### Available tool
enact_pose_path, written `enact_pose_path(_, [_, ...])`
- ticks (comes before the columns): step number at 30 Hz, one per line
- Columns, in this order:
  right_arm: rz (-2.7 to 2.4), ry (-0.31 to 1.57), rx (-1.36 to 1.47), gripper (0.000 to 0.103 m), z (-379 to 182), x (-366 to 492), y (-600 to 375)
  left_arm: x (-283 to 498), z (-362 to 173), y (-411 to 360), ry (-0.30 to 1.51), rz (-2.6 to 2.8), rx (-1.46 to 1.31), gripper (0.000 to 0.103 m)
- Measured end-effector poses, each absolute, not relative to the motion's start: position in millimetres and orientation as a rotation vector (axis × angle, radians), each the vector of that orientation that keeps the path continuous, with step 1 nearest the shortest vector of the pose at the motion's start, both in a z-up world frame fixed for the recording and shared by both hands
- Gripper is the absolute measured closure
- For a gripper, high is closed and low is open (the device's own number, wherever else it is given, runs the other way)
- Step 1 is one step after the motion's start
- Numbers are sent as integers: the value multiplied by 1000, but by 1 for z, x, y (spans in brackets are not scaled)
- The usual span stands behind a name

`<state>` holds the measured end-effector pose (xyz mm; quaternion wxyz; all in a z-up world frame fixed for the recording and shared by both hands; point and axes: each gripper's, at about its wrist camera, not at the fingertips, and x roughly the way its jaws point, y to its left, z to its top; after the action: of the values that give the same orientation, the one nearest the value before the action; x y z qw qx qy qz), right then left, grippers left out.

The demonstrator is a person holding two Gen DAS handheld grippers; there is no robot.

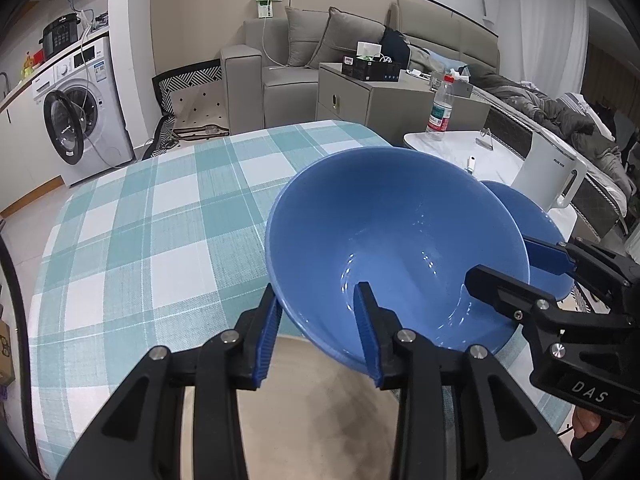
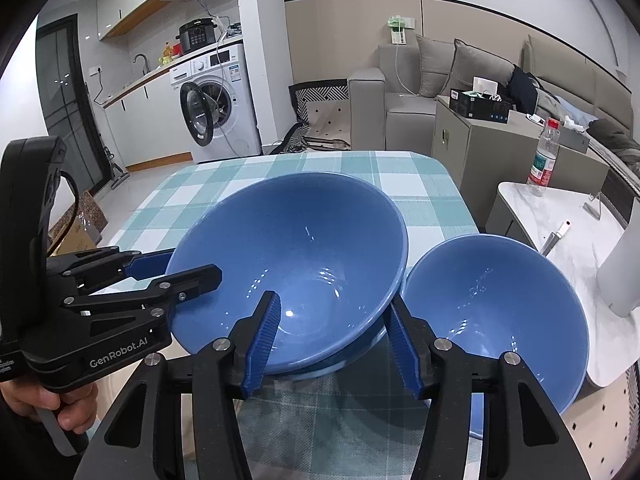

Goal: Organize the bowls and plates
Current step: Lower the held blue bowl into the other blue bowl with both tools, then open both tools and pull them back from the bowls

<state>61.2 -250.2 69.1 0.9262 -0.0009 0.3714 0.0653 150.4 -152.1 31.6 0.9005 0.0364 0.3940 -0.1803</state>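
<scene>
Covering the bench (image 2: 208, 192), a checked cloth carries a large blue bowl (image 2: 296, 240), tilted, and beside it a smaller blue bowl (image 2: 492, 312). Left claw (image 1: 320, 312) clamps the large bowl's rim; right claw (image 2: 332, 336) straddles its near rim, fingers apart. Nesting undone; no plates visible.

Right gripper (image 2: 332, 336) straddles the large blue bowl's (image 2: 288, 248) rim, pads apart.
</scene>
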Motion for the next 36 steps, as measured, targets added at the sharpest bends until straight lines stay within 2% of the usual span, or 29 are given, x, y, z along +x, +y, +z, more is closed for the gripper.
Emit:
enact_pose_path(2, [129,758,-9,44,69,62,-250,151,32,-152,815,-376,71,66])
enact_pose_path(5, [122,740,-17,29,71,60,-251,150,30,-152,816,-377,77,66])
enact_pose_path(6, [126,736,-17,25,72,60,-251,150,30,-152,816,-372,84,62])
enact_pose_path(14, [121,702,14,14,81,54,-265,148,33,-148,828,-358,61,44])
enact_pose_path(18, [133,693,34,4,84,52,-272,144,39,-145,806,-345,49,18])
enact_pose_path(20, [138,686,37,2,86,49,-275,141,43,-145,793,-352,45,13])
enact_pose_path(22, [142,681,39,1,89,47,-277,138,46,-145,783,-355,37,3])
enact_pose_path(24, [143,672,42,1,92,44,-280,136,49,-147,777,-352,34,0])
enact_pose_path(36, [89,621,91,1,114,26,-318,119,63,-173,756,-406,36,0])
